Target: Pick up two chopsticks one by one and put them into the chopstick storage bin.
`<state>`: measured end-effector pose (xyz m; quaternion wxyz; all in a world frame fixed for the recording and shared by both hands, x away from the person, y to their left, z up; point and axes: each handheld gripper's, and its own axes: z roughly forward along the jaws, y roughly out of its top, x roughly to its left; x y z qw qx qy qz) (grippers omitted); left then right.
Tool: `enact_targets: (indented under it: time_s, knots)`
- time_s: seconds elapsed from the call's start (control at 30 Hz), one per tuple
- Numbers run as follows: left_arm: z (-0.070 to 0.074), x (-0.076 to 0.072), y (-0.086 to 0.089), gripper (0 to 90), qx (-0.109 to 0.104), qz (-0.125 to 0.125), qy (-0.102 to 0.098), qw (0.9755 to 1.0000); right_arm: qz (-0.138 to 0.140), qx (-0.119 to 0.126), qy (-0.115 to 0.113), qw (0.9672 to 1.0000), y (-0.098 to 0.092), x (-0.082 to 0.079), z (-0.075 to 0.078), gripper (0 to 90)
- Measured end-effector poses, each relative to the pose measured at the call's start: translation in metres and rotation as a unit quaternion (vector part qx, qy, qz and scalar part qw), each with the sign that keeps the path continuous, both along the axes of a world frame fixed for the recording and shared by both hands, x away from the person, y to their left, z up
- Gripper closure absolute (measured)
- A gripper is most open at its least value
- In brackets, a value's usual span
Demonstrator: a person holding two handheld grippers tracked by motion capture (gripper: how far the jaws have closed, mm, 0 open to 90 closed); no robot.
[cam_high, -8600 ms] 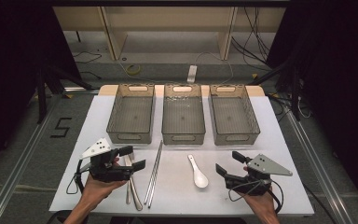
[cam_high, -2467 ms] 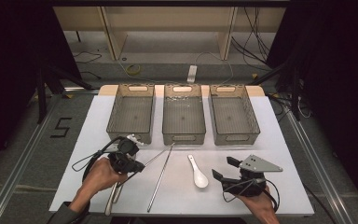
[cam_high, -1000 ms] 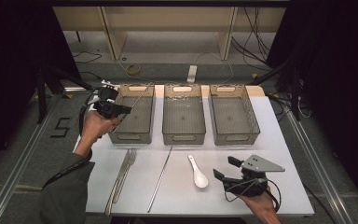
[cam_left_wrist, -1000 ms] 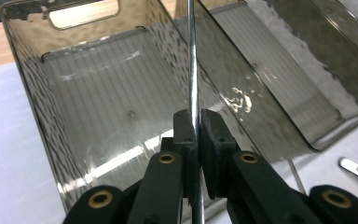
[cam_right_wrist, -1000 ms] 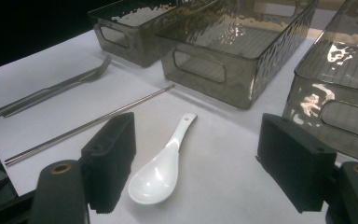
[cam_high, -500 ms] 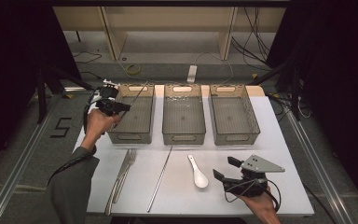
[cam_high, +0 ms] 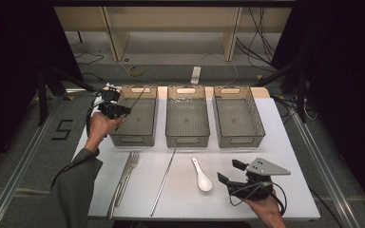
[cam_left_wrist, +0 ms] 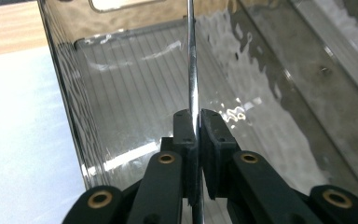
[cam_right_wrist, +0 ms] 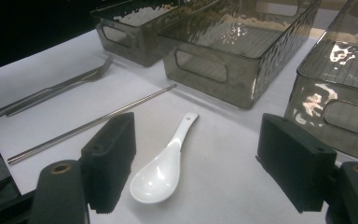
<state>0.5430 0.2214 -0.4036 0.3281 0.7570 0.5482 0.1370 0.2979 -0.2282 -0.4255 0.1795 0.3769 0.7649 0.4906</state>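
Note:
My left gripper (cam_high: 113, 107) is held at the left bin's (cam_high: 134, 118) near left wall, shut on a thin metal chopstick (cam_high: 135, 97) that slants up over the bin. In the left gripper view the chopstick (cam_left_wrist: 192, 70) runs straight up from between the closed jaws of the left gripper (cam_left_wrist: 195, 119), above the bin's ribbed floor (cam_left_wrist: 135, 74). My right gripper (cam_high: 229, 171) rests low at the front right, open and holding nothing. A white spoon (cam_high: 202, 176) lies just left of it. In the right gripper view the spoon (cam_right_wrist: 165, 163) sits between the spread jaws of the right gripper (cam_right_wrist: 198, 140).
A second chopstick (cam_high: 163, 180) lies on the white table (cam_high: 285, 142), with a fork (cam_high: 127, 175) and a knife (cam_high: 116, 194) to its left. The middle bin (cam_high: 187, 118) and the right bin (cam_high: 239, 116) stand beside the left one.
The left gripper picked one chopstick up from the front left and carried it to the left bin. Over the last second it has hardly moved. The right gripper has stayed put.

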Motion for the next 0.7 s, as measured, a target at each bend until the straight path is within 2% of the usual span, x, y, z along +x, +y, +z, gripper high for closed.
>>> enact_targets:
  time_s: [0.1,0.13,0.2,0.27,0.4,0.53,0.63,0.7]
  knots:
    - [-0.003,0.001,-0.001,83.4,0.003,0.000,-0.003,1.0000,0.001,0.000,0.001,1.0000,0.000,0.000,0.000,28.7]
    - [-0.004,0.001,-0.001,79.7,0.003,0.001,-0.003,1.0000,0.000,0.000,0.001,1.0000,0.000,0.000,0.000,28.8]
    - [-0.002,0.002,-0.001,66.0,-0.003,0.000,0.001,1.0000,0.000,0.000,0.000,1.0000,0.000,0.000,0.000,28.7]
    - [0.002,0.000,-0.001,60.2,-0.006,0.000,-0.008,1.0000,-0.001,0.001,0.001,1.0000,0.000,0.000,0.000,28.7]
    - [0.010,-0.007,-0.002,45.5,-0.036,-0.013,0.001,0.9992,-0.001,0.001,0.001,1.0000,0.000,0.000,0.000,28.7]
    - [0.015,-0.024,-0.010,31.7,-0.051,-0.023,-0.005,0.9984,-0.001,0.001,0.001,1.0000,0.000,0.000,0.000,28.8]
    - [0.018,-0.042,-0.018,27.1,-0.044,-0.042,-0.007,0.9981,-0.001,0.000,0.001,1.0000,0.000,0.000,0.000,28.7]
    - [0.018,-0.053,-0.021,25.2,-0.054,-0.045,-0.012,0.9975,-0.002,0.000,0.001,1.0000,0.000,0.000,0.000,28.7]
